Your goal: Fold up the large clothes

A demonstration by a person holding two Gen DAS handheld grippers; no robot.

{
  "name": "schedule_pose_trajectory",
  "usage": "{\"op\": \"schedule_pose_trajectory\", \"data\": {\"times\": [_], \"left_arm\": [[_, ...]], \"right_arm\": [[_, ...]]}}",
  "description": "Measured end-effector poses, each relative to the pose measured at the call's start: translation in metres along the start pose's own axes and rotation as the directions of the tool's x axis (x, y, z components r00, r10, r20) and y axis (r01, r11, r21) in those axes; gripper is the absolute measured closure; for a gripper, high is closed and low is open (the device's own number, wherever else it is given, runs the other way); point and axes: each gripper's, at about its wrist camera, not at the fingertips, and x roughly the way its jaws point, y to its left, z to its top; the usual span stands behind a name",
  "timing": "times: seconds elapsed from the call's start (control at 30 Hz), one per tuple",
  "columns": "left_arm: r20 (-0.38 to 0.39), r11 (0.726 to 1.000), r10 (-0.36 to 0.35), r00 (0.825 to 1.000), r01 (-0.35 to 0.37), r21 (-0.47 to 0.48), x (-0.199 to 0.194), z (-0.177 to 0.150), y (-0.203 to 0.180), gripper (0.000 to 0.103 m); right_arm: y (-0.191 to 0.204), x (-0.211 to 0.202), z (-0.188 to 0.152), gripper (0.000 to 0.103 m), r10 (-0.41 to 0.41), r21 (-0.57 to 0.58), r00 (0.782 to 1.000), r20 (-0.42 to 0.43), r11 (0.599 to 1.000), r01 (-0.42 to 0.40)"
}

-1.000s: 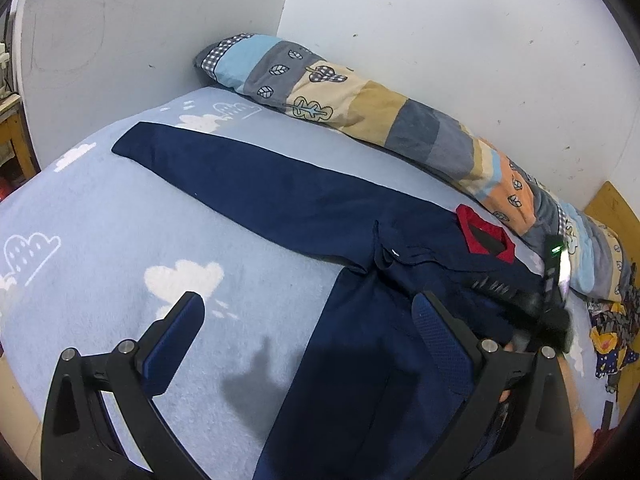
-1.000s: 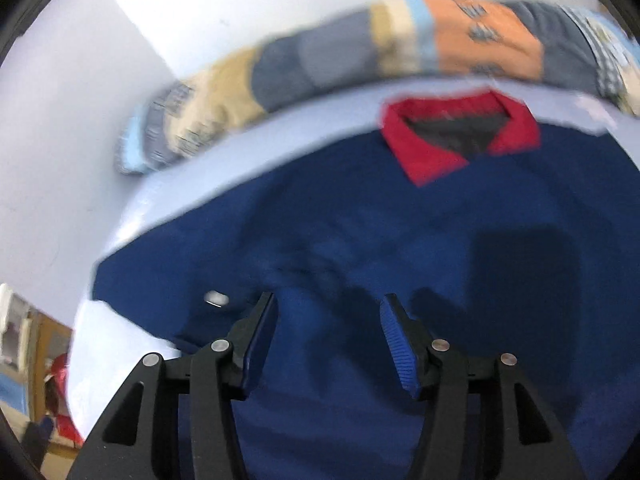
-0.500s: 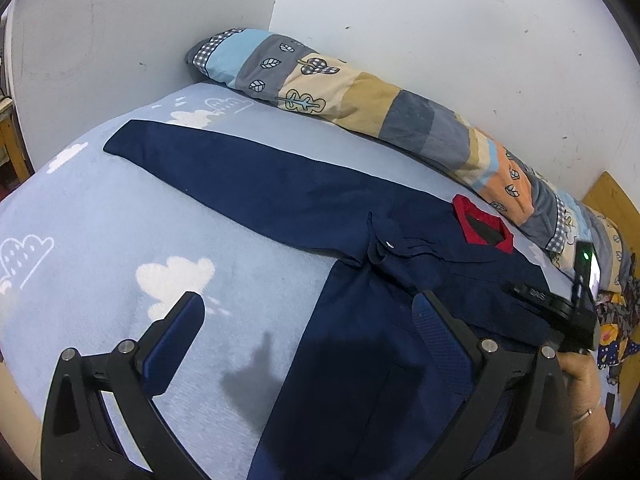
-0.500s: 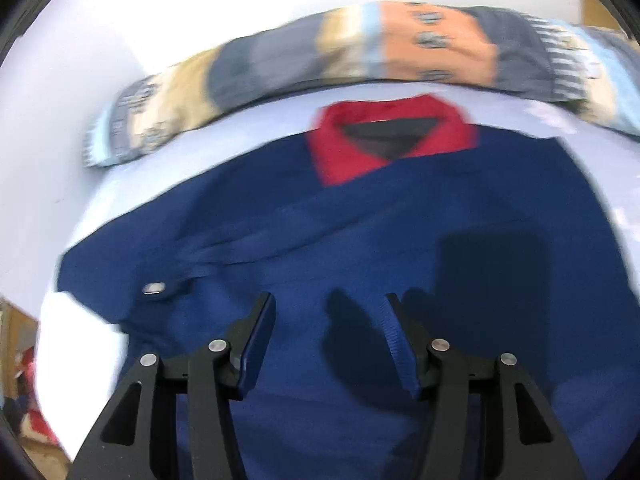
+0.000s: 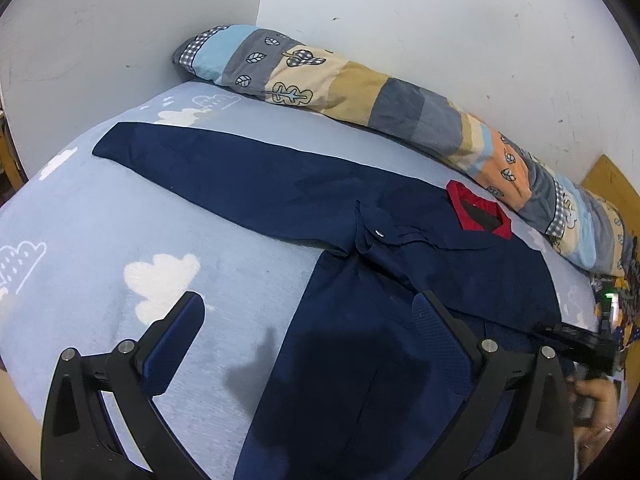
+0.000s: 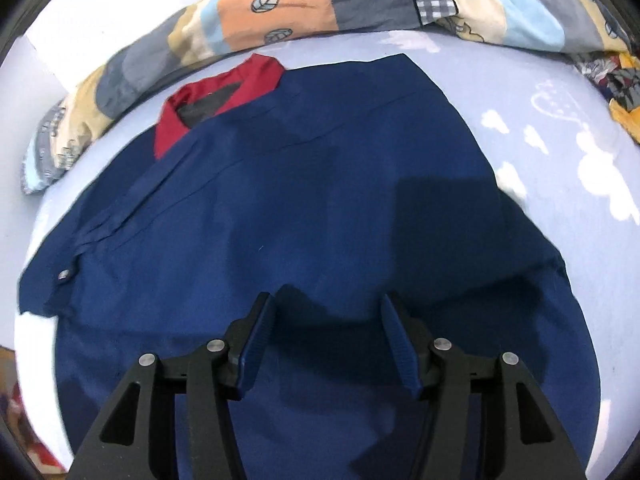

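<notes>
Your bed (image 5: 80, 216), covered in a light blue sheet printed with white clouds, fills both views and runs into a corner where two white walls (image 5: 400, 20) meet. Along the far edge of the bed, against the wall, lies a long patchwork quilt roll (image 5: 360, 92) in blue, grey, tan and orange panels with leaf prints.

Your navy shirt (image 5: 400, 280) lies flat, back up, across the middle of the bed. One long sleeve (image 5: 224, 172) stretches out straight toward the bed's far left corner. The other sleeve appears folded in across the back, and its cuff with a small metal button (image 5: 379, 233) rests near the left armpit. The red collar (image 5: 478, 210) points toward the quilt roll and lies just short of it. In the right wrist view the shirt's right side is a clean folded edge, with bare sheet beyond it.

Your left gripper (image 5: 308, 320) hangs over the shirt's left side seam, its fingers spread wide and empty, one over the sheet and one over the cloth. Your right gripper (image 6: 328, 336) sits above the lower back of the shirt, its fingers about half apart with nothing between them; only its shadow falls on the fabric. Your right hand (image 5: 596, 408) shows at the bed's right edge in the left wrist view.
</notes>
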Motion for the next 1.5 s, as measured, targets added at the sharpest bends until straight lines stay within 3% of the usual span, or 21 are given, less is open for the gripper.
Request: {"op": "schedule_pose_trajectory", "data": {"times": [0.23, 0.4, 0.57, 0.67, 0.83, 0.97, 1.1, 1.2, 1.33, 1.4, 1.5], "left_arm": [[-0.018, 1.000, 0.011, 1.000, -0.011, -0.001, 0.007, 0.000, 0.000, 0.000], [-0.010, 0.998, 0.048, 0.999, -0.048, 0.035, 0.011, -0.001, -0.005, 0.000], [-0.020, 0.992, 0.111, 0.994, -0.110, 0.067, 0.023, -0.002, -0.004, 0.000], [-0.047, 0.990, 0.134, 0.990, -0.131, 0.054, 0.033, 0.004, 0.002, 0.000], [-0.079, 0.998, 0.057, 0.995, -0.060, -0.030, 0.049, 0.022, 0.030, 0.000], [-0.081, 0.993, -0.006, 0.997, -0.003, -0.117, 0.063, 0.055, 0.084, 0.000], [-0.108, 0.943, -0.058, 0.992, 0.019, -0.332, 0.097, 0.073, 0.164, 0.000], [-0.107, 0.863, -0.096, 0.990, 0.029, -0.505, 0.129, 0.081, 0.233, 0.009], [-0.080, 0.807, -0.059, 0.995, 0.001, -0.590, 0.155, 0.092, 0.284, 0.009], [-0.051, 0.760, -0.074, 0.996, 0.023, -0.649, 0.170, 0.093, 0.307, 0.009], [0.002, 0.724, -0.109, 0.994, 0.081, -0.685, 0.186, 0.096, 0.324, 0.016]], "right_arm": [[0.003, -0.064, -0.064, 0.040, 0.155, -0.016, 0.984, 0.087, 0.988, -0.154], [-0.006, -0.070, -0.073, 0.039, 0.104, 0.053, 0.983, 0.150, 0.992, -0.113], [-0.003, -0.066, -0.068, 0.040, 0.055, 0.023, 0.984, 0.171, 0.998, -0.059], [-0.002, -0.063, -0.066, 0.039, 0.098, 0.033, 0.983, 0.157, 0.994, -0.104], [0.007, -0.060, -0.064, 0.039, 0.080, -0.009, 0.983, 0.165, 0.997, -0.079], [0.007, -0.069, -0.066, 0.039, 0.143, -0.024, 0.977, 0.160, 0.990, -0.141], [0.009, -0.079, -0.069, 0.039, 0.115, -0.060, 0.977, 0.182, 0.993, -0.105], [0.007, -0.082, -0.070, 0.039, 0.125, -0.054, 0.976, 0.180, 0.992, -0.117], [0.010, -0.087, -0.069, 0.039, 0.125, -0.066, 0.971, 0.206, 0.991, -0.113], [0.013, -0.086, -0.068, 0.039, 0.110, -0.071, 0.970, 0.217, 0.993, -0.097], [0.017, -0.078, -0.066, 0.039, 0.104, -0.072, 0.972, 0.210, 0.993, -0.090]]}}
